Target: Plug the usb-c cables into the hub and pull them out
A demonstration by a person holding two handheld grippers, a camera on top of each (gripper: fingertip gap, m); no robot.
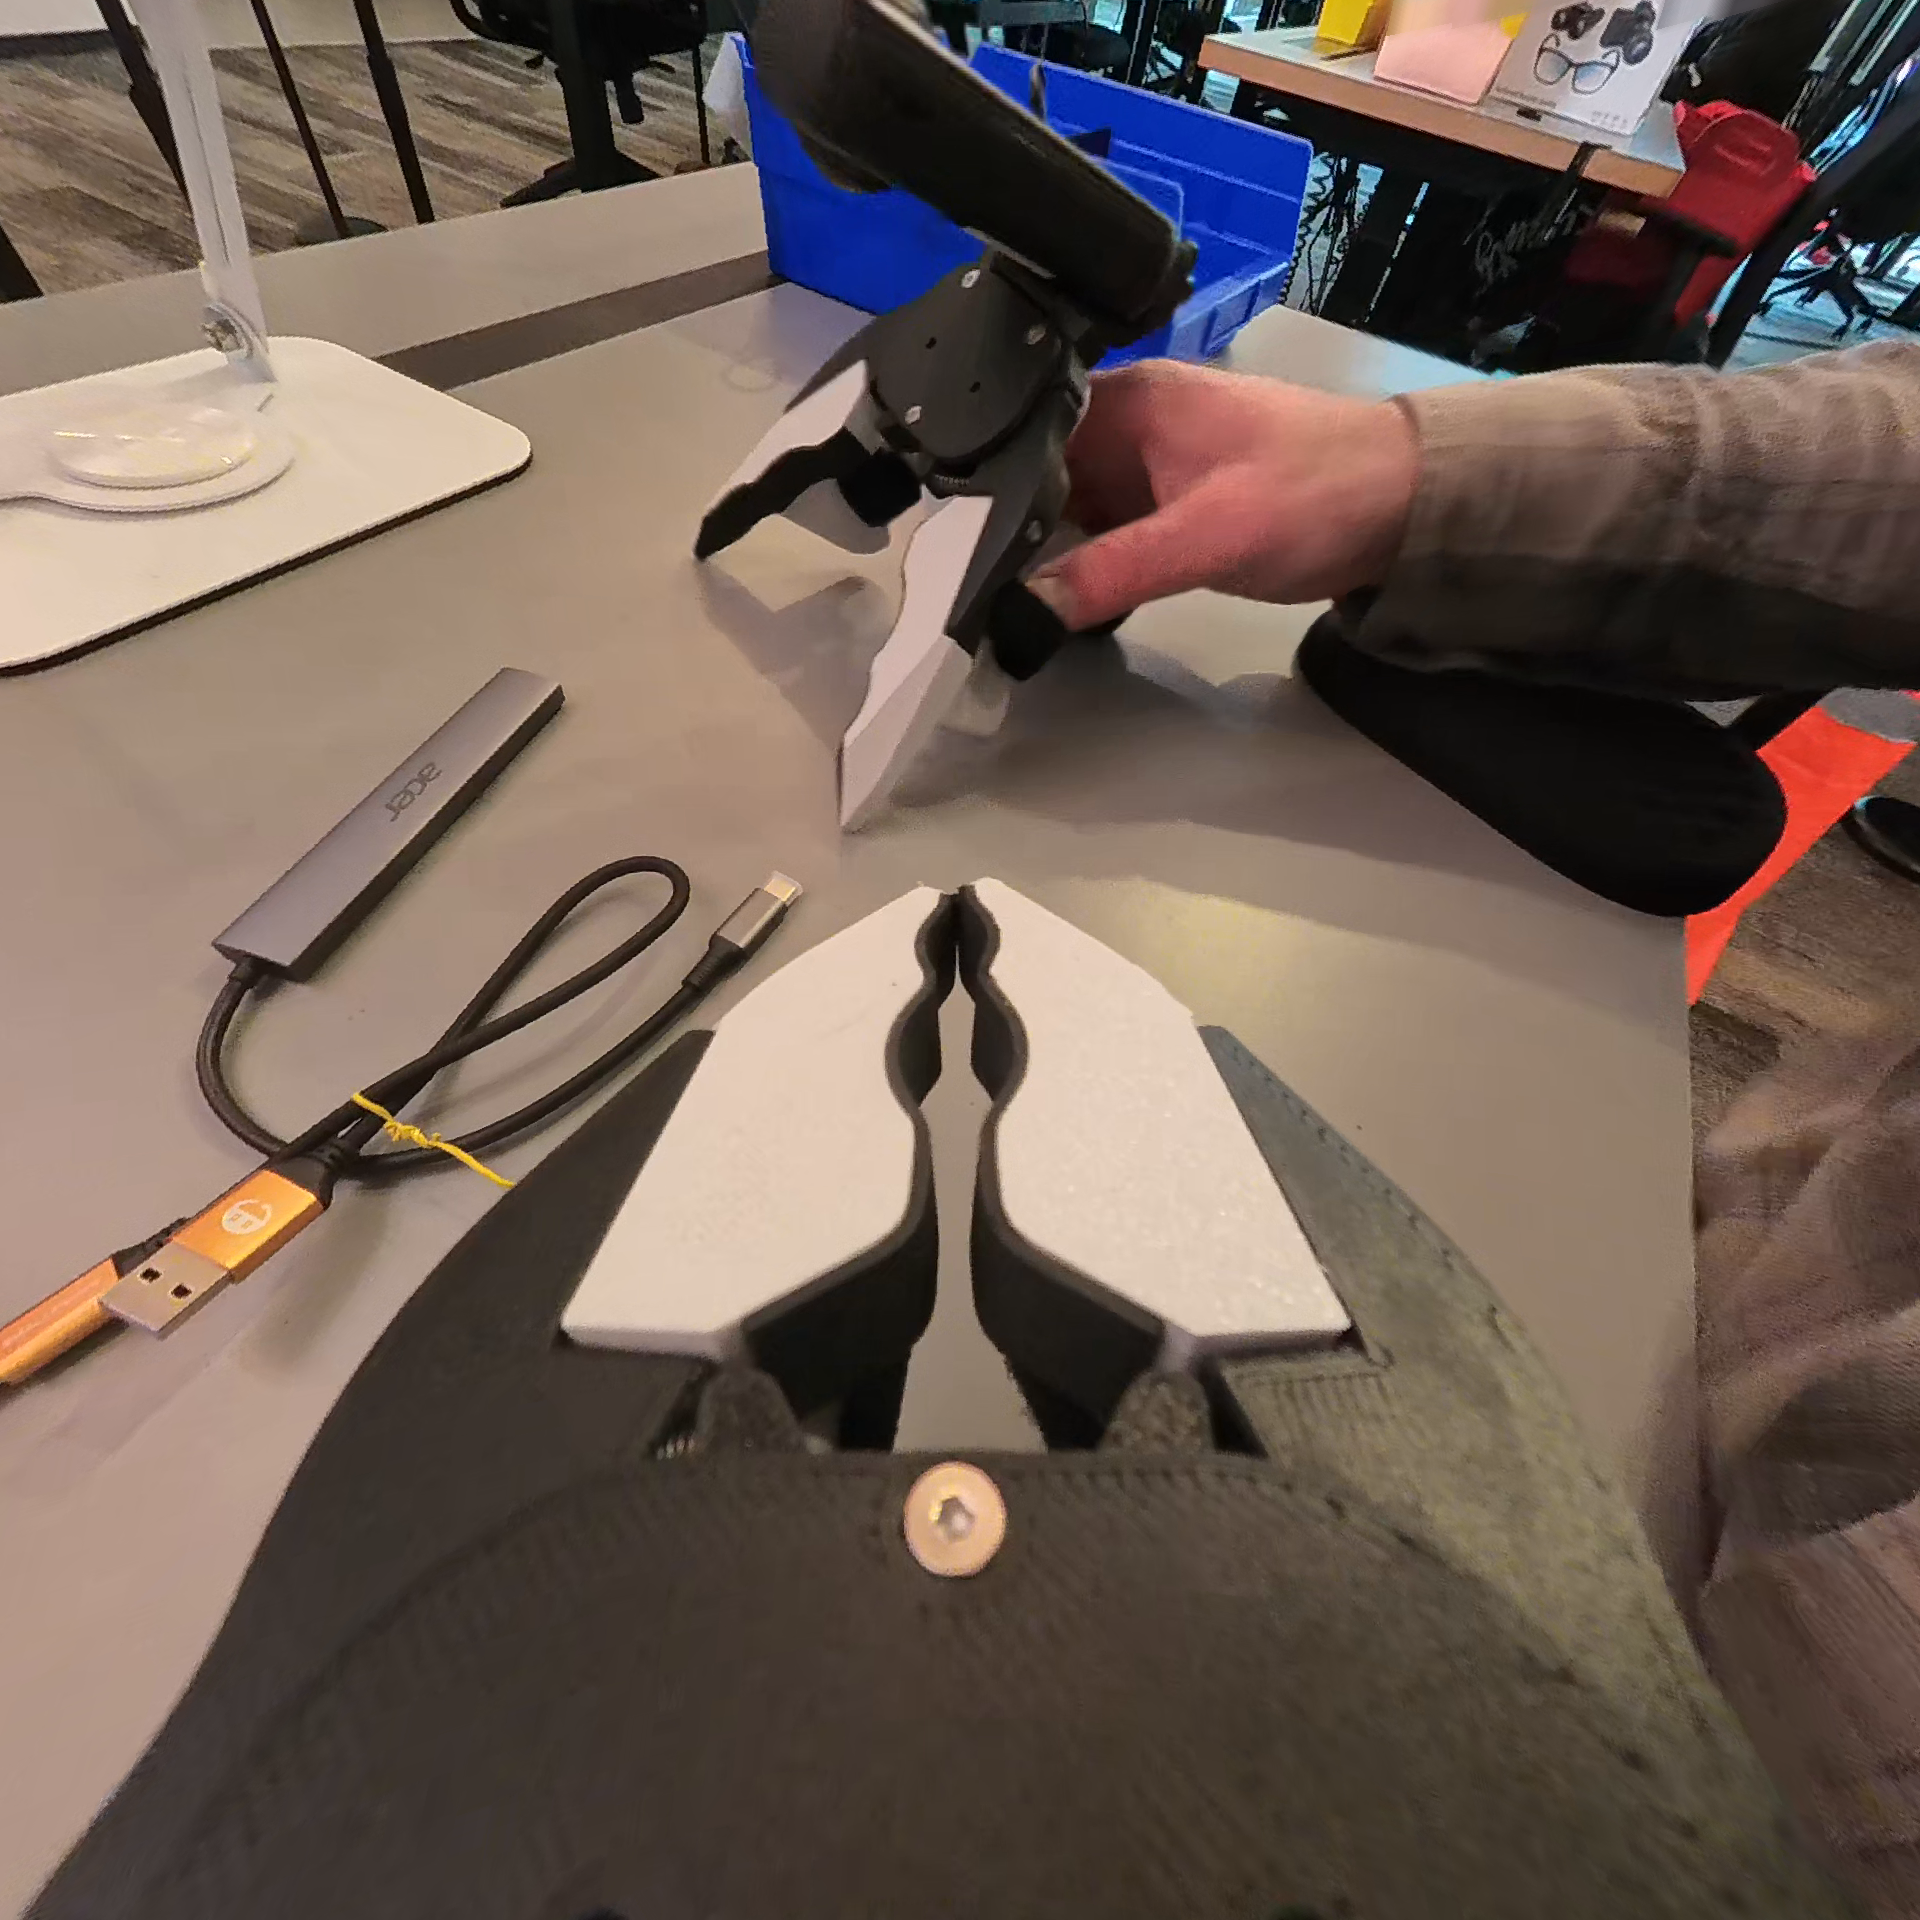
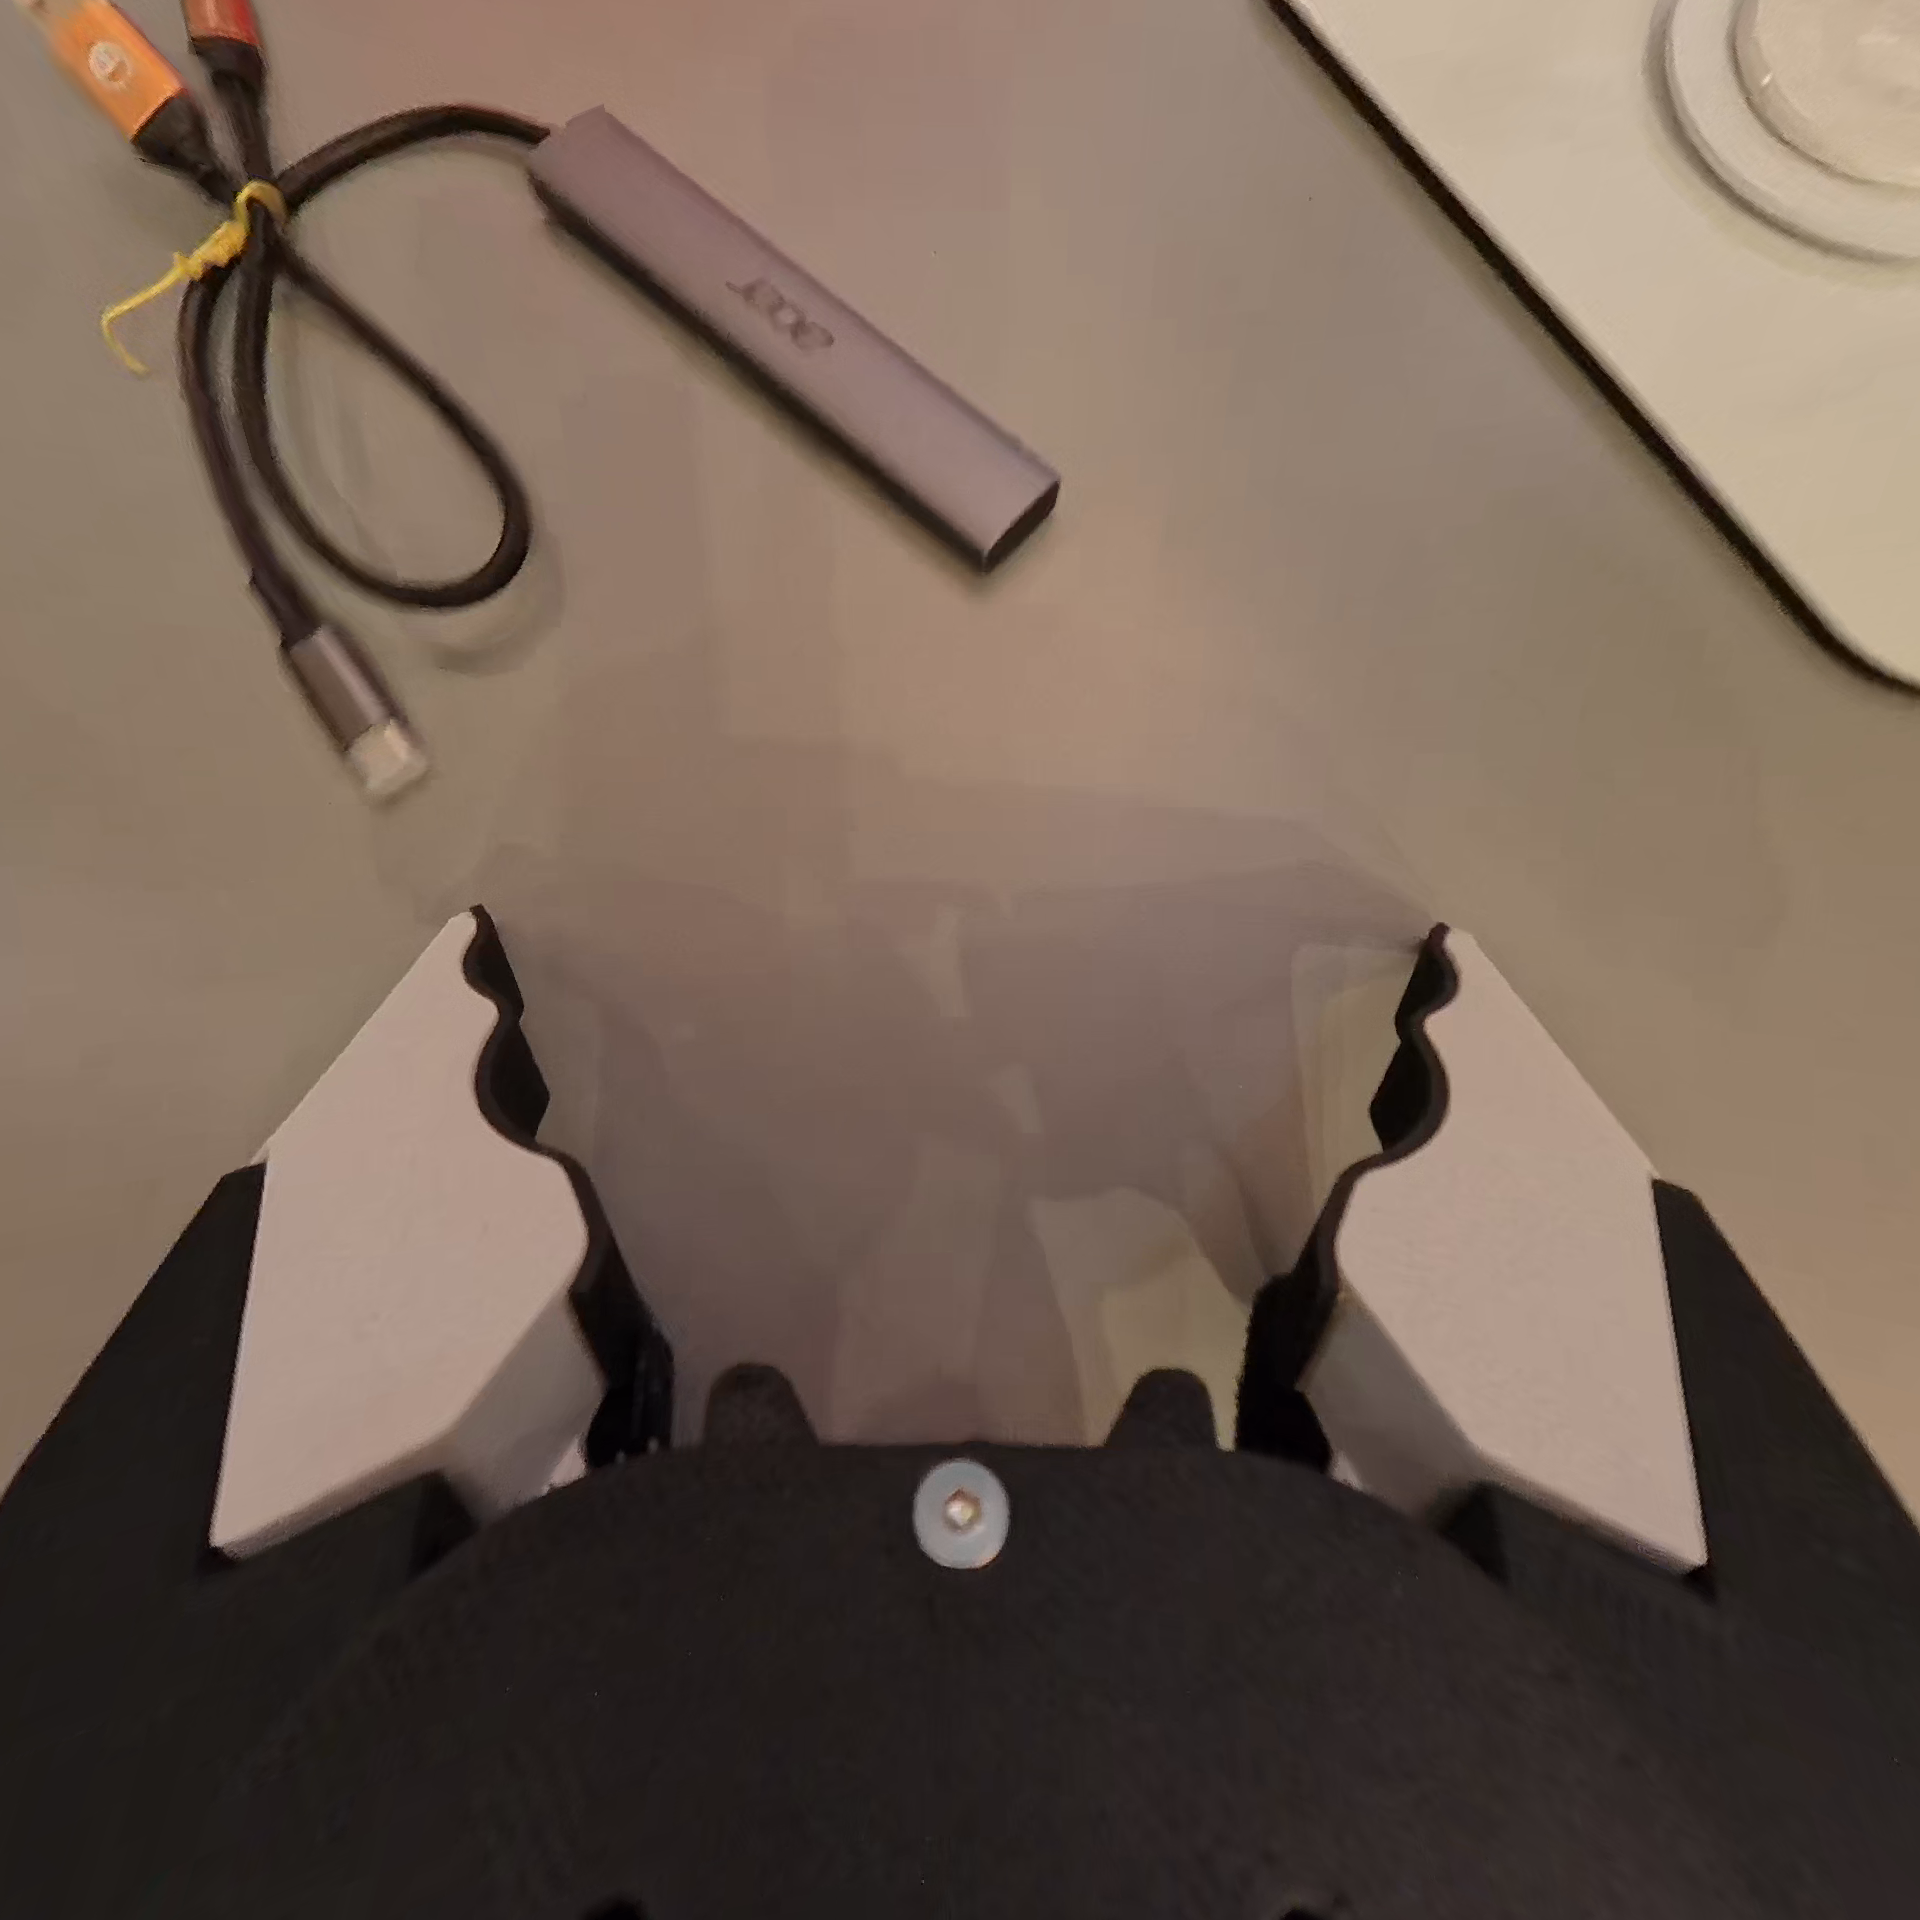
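On grey table, the slim grey metal hub [image 2: 795, 338] looks light, slippery — right gripper [image 2: 956, 935] spread, left gripper [image 1: 957, 894] pressed together; pinch its long edges.

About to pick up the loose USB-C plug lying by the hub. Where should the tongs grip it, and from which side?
Grip the USB-C plug by its grey metal housing, just behind the silver tip. It lies flat on the table, unplugged, with bare table either side, so descend from above, closing across its narrow width. The open right tongs look best placed; the left tongs are shut.
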